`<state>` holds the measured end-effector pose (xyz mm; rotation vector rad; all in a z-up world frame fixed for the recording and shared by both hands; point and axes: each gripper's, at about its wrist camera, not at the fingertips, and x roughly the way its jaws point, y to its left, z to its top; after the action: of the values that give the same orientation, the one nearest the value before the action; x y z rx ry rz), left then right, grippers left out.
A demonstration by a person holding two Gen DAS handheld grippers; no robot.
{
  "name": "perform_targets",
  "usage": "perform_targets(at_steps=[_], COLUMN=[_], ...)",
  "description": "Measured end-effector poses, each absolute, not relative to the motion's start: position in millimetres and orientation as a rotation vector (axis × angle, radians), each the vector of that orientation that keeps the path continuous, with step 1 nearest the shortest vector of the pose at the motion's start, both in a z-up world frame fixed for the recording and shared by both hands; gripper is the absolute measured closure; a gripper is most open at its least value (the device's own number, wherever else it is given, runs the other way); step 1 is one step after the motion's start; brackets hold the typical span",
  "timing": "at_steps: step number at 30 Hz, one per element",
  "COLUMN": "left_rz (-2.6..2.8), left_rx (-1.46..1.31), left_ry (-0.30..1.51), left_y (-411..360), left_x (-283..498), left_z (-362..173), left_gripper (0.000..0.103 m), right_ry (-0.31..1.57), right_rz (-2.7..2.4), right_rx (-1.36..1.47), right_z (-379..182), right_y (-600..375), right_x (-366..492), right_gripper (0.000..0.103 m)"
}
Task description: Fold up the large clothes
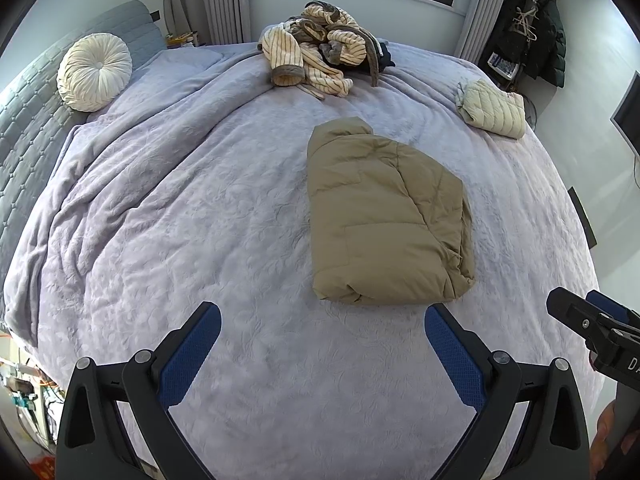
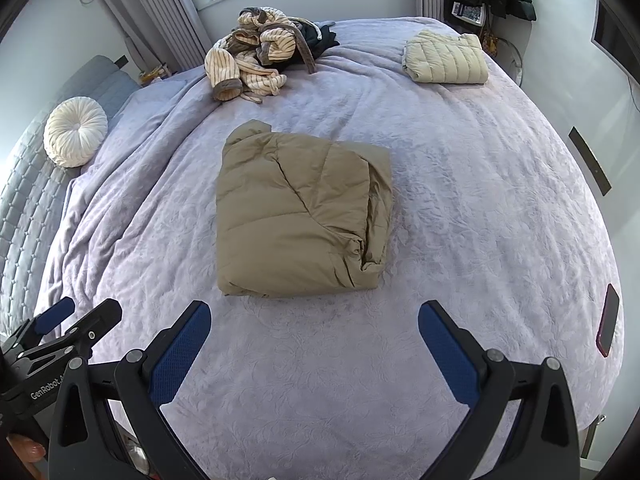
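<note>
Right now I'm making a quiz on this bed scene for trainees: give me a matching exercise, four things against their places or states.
Things:
1. tan jacket
2. cream jacket
3. striped robe
4. round cushion

States or places:
A. crumpled heap near the window
B. folded, middle of the bed
C. against the headboard
D. folded, far right corner

Pairs: 1-B, 2-D, 3-A, 4-C

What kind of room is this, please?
Most likely a bedroom: a wide bed with a padded headboard, a round cushion, and curtains beside the window.
</note>
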<state>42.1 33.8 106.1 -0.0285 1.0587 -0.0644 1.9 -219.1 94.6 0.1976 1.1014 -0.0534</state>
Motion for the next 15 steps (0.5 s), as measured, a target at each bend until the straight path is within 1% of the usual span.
perform_targets(at_steps=[15], left_rz=[-0.068], left_rx=[-0.025], left_ry=[1.063], left_y=[32.2], left_x=[47.2], left_z=[104.2], left_gripper=[0.001], right_ry=[1.102], right_rz=[-0.054], right_rx=[0.196], right_z=[94.9], right_y=[-217.5], right_x=[2.9], right_gripper=[0.0])
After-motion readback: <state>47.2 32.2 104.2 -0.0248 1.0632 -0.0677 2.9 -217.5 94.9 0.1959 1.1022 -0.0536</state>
